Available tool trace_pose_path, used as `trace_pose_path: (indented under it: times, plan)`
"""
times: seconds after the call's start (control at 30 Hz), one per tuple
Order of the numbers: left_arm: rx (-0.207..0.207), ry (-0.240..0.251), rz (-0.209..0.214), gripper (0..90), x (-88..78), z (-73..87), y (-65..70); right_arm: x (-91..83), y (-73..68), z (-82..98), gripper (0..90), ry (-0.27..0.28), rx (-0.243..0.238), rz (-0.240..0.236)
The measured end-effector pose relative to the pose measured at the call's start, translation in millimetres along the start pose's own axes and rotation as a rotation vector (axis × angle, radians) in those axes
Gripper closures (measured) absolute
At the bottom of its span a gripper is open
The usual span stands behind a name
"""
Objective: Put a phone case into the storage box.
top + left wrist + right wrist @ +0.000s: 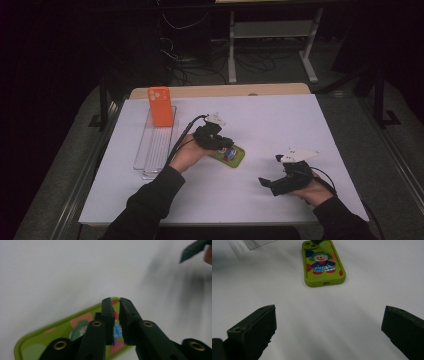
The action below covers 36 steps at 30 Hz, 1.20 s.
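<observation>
The left tool, jaws nearly together with nothing between them, hovers over the green phone case (lying flat on the surface); a grab may skid it. The right tool stands spread.

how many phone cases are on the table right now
2: an orange phone case standing in the clear rack at the left, and a green clown phone case lying flat mid-table under the left gripper. None looks hidden.
</observation>
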<state>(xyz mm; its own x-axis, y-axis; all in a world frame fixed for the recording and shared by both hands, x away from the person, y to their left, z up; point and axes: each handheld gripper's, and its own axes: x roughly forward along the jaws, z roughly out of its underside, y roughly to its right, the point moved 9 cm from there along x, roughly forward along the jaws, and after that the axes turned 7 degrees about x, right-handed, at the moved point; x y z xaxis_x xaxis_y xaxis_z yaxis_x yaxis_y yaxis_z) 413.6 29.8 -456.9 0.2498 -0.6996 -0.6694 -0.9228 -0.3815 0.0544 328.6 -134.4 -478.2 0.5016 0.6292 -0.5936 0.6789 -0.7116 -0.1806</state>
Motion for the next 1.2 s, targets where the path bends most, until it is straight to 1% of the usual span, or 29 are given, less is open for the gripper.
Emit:
trace_pose_path:
  times: [0.07, 0.13, 0.17, 0.2, 0.23, 0.27, 0.3, 0.4, 0.43, 0.5, 0.57, 0.6, 0.67, 0.77, 0.8, 0.83, 0.9, 0.93, 0.97, 1.0, 1.03, 1.07, 1.1, 1.17, 1.2]
  plan:
    - [-0.014, 0.010, -0.004, 67.1, -8.6, 6.2, 7.7, 0.1, 0.7, -0.6, 0.0, 0.001, 0.000, 0.004]
    - [-0.005, 0.001, -0.009, 57.3, -14.6, 12.3, 12.3, 0.1, 1.4, -1.4, 0.0, 0.005, -0.006, 0.006]
    - [-0.019, 0.007, -0.010, 51.5, -16.7, 14.4, 16.3, 0.3, 1.5, -1.5, 0.0, 0.005, -0.009, 0.006]
    - [-0.001, -0.001, -0.022, 46.7, -20.5, 18.1, 18.3, 0.3, 1.5, -1.5, 0.0, 0.005, -0.008, 0.008]
    - [0.005, 0.002, -0.035, 42.5, -22.8, 20.3, 20.7, 0.4, 1.5, -1.3, 0.0, 0.004, -0.006, 0.008]
    - [0.005, 0.003, -0.039, 38.1, -25.3, 22.8, 23.4, 0.4, 1.6, -1.2, 0.0, 0.003, -0.004, 0.009]
    - [0.015, -0.001, -0.042, 33.8, -27.8, 26.1, 24.9, 0.3, 1.7, -1.2, 0.0, 0.002, -0.002, 0.009]
    - [0.006, -0.013, -0.034, 23.0, -33.0, 35.5, 31.6, 0.2, 1.9, -1.3, 0.0, 0.000, 0.000, 0.010]
    - [0.018, -0.021, -0.033, 20.1, -35.2, 38.6, 32.9, 0.0, 2.0, -1.0, 0.0, -0.009, 0.001, 0.009]
    - [0.015, -0.011, -0.036, 15.0, -38.9, 42.9, 37.2, 0.2, 2.2, -1.1, 0.9, -0.020, -0.007, 0.007]
    - [0.021, -0.008, -0.042, 12.5, -42.5, 47.6, 39.4, 0.6, 2.3, -1.3, 0.9, -0.025, -0.009, 0.011]
    - [0.017, 0.001, -0.043, 11.3, -44.5, 49.9, 40.8, 0.7, 2.8, -1.5, 0.9, -0.029, -0.017, 0.014]
    - [0.017, 0.000, -0.037, 7.4, -47.6, 55.5, 43.0, 0.7, 2.4, -1.7, 0.9, -0.033, -0.014, 0.015]
    - [0.022, -0.003, -0.049, 0.0, -50.5, 62.3, 44.5, 0.9, 3.6, -2.7, 0.9, -0.032, -0.011, 0.023]
    - [0.024, -0.002, -0.050, 0.0, -51.0, 64.0, 44.7, 1.1, 3.8, -3.5, 0.8, -0.032, -0.010, 0.027]
    - [0.033, -0.012, -0.049, 0.0, -52.1, 65.9, 44.2, 1.2, 3.7, -4.1, 0.8, -0.032, -0.008, 0.030]
    - [0.023, 0.009, -0.050, 0.0, -50.5, 65.3, 45.9, 1.4, 2.8, -4.9, 0.7, -0.043, -0.010, 0.027]
    - [0.029, 0.005, -0.052, 0.0, -50.1, 65.7, 45.6, 2.0, 2.3, -5.0, 0.5, -0.052, -0.007, 0.025]
    - [0.023, 0.009, -0.054, 0.0, -49.1, 65.5, 46.1, 2.8, 2.1, -5.2, 0.4, -0.062, -0.009, 0.023]
    - [0.037, 0.001, -0.059, 0.0, -49.4, 66.1, 45.3, 3.6, 1.2, -5.4, 0.4, -0.074, -0.005, 0.019]
    - [0.038, 0.001, -0.060, 0.0, -49.7, 66.1, 45.0, 4.7, 0.8, -6.3, 0.4, -0.081, -0.008, 0.017]
    - [0.026, 0.015, -0.059, 0.0, -49.7, 65.1, 45.0, 5.4, 0.2, -7.5, 0.4, -0.090, -0.003, 0.019]
    - [0.031, 0.012, -0.054, 0.0, -50.6, 65.4, 44.2, 6.8, -0.3, -9.4, 0.4, -0.093, -0.006, 0.015]
    - [0.020, 0.019, -0.059, 0.0, -50.9, 65.2, 43.1, 9.3, 0.1, -13.5, 0.3, -0.106, -0.010, 0.019]
    - [0.033, 0.007, -0.057, 0.0, -52.0, 66.3, 42.0, 10.7, 0.2, -16.5, 0.3, -0.111, -0.008, 0.017]
